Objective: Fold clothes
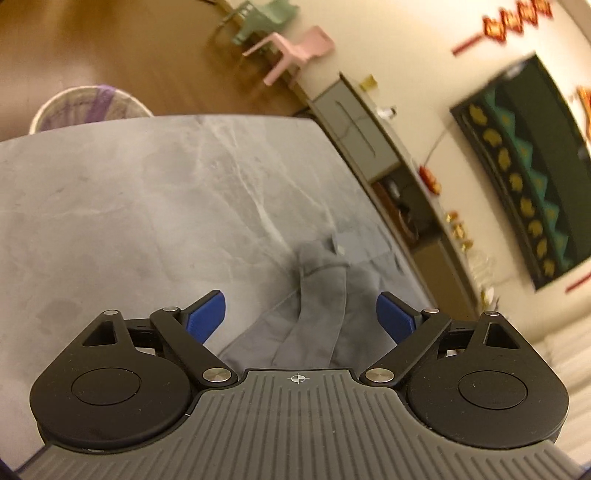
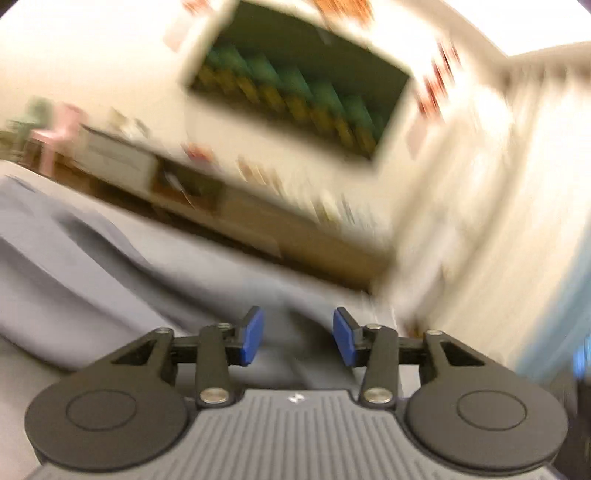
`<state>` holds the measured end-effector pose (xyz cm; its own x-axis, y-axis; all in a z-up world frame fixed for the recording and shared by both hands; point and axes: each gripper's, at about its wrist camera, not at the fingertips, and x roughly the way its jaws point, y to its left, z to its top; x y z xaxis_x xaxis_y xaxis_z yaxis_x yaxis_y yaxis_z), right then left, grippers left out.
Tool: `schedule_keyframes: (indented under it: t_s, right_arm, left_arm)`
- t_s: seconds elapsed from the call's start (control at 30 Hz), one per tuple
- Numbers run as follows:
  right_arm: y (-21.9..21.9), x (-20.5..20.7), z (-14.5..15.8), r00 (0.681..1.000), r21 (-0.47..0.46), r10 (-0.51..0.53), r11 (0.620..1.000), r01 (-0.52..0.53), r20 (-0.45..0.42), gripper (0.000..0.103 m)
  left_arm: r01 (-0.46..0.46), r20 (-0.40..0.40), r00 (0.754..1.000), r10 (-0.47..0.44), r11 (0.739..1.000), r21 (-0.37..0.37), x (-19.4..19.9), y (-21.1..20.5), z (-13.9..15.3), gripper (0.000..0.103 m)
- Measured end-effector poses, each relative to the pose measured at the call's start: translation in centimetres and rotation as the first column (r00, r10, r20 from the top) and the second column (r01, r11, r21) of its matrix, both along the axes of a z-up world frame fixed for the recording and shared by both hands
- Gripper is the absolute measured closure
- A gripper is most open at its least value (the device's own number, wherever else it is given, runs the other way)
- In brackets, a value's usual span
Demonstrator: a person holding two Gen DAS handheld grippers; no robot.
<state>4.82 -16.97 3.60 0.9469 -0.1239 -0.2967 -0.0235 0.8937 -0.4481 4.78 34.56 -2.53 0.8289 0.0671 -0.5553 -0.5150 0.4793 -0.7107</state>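
Note:
A grey garment (image 1: pixel 325 295) lies crumpled on the grey marble table (image 1: pixel 147 206), near the table's right edge. My left gripper (image 1: pixel 301 314) is open above the garment, its blue pads (image 1: pixel 207 314) wide apart, holding nothing. In the right wrist view, which is blurred by motion, the same grey garment (image 2: pixel 92 251) spreads in folds to the left. My right gripper (image 2: pixel 298 341) is open just over the cloth, its blue pads (image 2: pixel 253 338) apart and empty.
A woven basket (image 1: pixel 88 107) stands on the floor beyond the table's far left edge. Pink (image 1: pixel 295 51) and green (image 1: pixel 266 18) small chairs stand by the wall. A low cabinet (image 1: pixel 369 133) runs along the wall right of the table, under a dark wall picture (image 1: pixel 524 170).

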Motion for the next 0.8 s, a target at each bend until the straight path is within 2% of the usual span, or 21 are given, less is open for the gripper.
schedule_keyframes:
  t_s: [0.07,0.1,0.13,0.2,0.27,0.3,0.33,0.37,0.4,0.43,0.47,0.53,0.57,0.6,0.63,0.67,0.7,0.8]
  right_arm:
    - [6.4,-1.5,-0.2,0.977,-0.046,0.211,0.976,-0.212,-0.013,0.049]
    - [9.9,-2.1,-0.9,0.947,-0.071,0.318,0.945,-0.321,-0.041,0.043]
    - [13.6,-2.5,-2.0,0.903,-0.093,0.422,0.899,-0.429,-0.082,0.041]
    - [20.7,-3.3,-4.4,0.791,-0.132,0.588,0.781,-0.61,-0.173,0.035]
    - [27.3,-3.5,-7.5,0.678,-0.175,0.682,0.658,-0.733,-0.274,0.031]
    - [30.0,-3.2,-9.0,0.631,-0.197,0.705,0.602,-0.774,-0.323,0.031]
    - [32.4,-2.8,-10.5,0.591,-0.22,0.716,0.551,-0.805,-0.37,0.033]
    - [34.2,-1.9,-11.0,0.577,-0.235,0.712,0.529,-0.816,-0.4,0.038]
    - [35.6,-0.8,-11.1,0.576,-0.247,0.7,0.522,-0.816,-0.422,0.075]
    - [37.1,0.3,-11.2,0.575,-0.259,0.688,0.516,-0.816,-0.443,0.099]
    - [36.6,1.7,-9.6,0.599,-0.205,0.689,0.57,-0.796,-0.408,0.101]
    - [33.5,4.7,-4.7,0.677,-0.005,0.68,0.704,-0.71,-0.281,0.102]
    - [31.9,6.2,-2.2,0.717,0.103,0.66,0.748,-0.656,-0.222,0.102]
    - [30.4,7.8,0.3,0.758,0.214,0.631,0.774,-0.597,-0.166,0.102]
    - [28.9,9.3,2.7,0.798,0.325,0.592,0.782,-0.532,-0.116,0.102]
    - [27.3,10.8,5.2,0.836,0.433,0.544,0.772,-0.465,-0.073,0.102]
    - [25.9,11.7,6.0,0.855,0.491,0.514,0.764,-0.419,-0.07,0.102]
    - [22.6,12.8,4.5,0.868,0.607,0.481,0.729,-0.316,-0.126,0.102]
  left_arm:
    - [-0.013,0.021,1.0,0.013,1.0,-0.013,-0.6,0.4,0.1,0.023]
    - [-0.011,0.027,1.0,0.012,1.0,-0.028,-0.9,0.6,0.1,0.023]
    - [-0.008,0.034,0.999,0.009,0.999,-0.043,-1.1,0.8,0.0,0.023]
    - [0.007,0.045,0.999,-0.004,0.997,-0.072,-1.5,1.3,-0.3,0.023]
    - [0.021,0.055,0.998,-0.016,0.995,-0.098,-1.9,1.7,-0.6,0.023]
    - [0.025,0.051,0.998,-0.02,0.994,-0.103,-2.0,1.9,-0.7,0.023]
    - [0.029,0.049,0.999,-0.024,0.994,-0.105,-2.2,2.1,-0.8,0.023]
    - [0.033,0.05,0.998,-0.028,0.994,-0.102,-2.5,2.3,-0.8,0.023]
    - [0.036,0.056,0.998,-0.03,0.995,-0.098,-2.8,2.4,-0.7,0.023]
    - [0.034,0.073,0.997,-0.028,0.995,-0.092,-3.1,2.5,-0.5,0.023]
    - [0.033,0.093,0.995,-0.025,0.996,-0.085,-3.5,2.6,-0.3,0.023]
    - [0.04,0.143,0.989,-0.029,0.996,-0.076,-4.1,2.7,0.1,0.021]
    - [0.052,0.16,0.986,-0.04,0.996,-0.073,-4.0,2.6,0.4,0.021]
    - [0.075,0.169,0.984,-0.062,0.995,-0.072,-3.6,2.3,0.5,0.021]
    - [0.106,0.174,0.98,-0.092,0.992,-0.072,-3.0,1.8,0.6,0.021]
    - [0.139,0.18,0.976,-0.123,0.987,-0.077,-2.3,1.2,0.7,0.021]
    - [0.18,0.189,0.969,-0.161,0.979,-0.092,-1.4,0.3,0.7,0.021]
    - [0.284,0.233,0.941,-0.246,0.948,-0.144,1.2,-2.1,0.6,0.019]
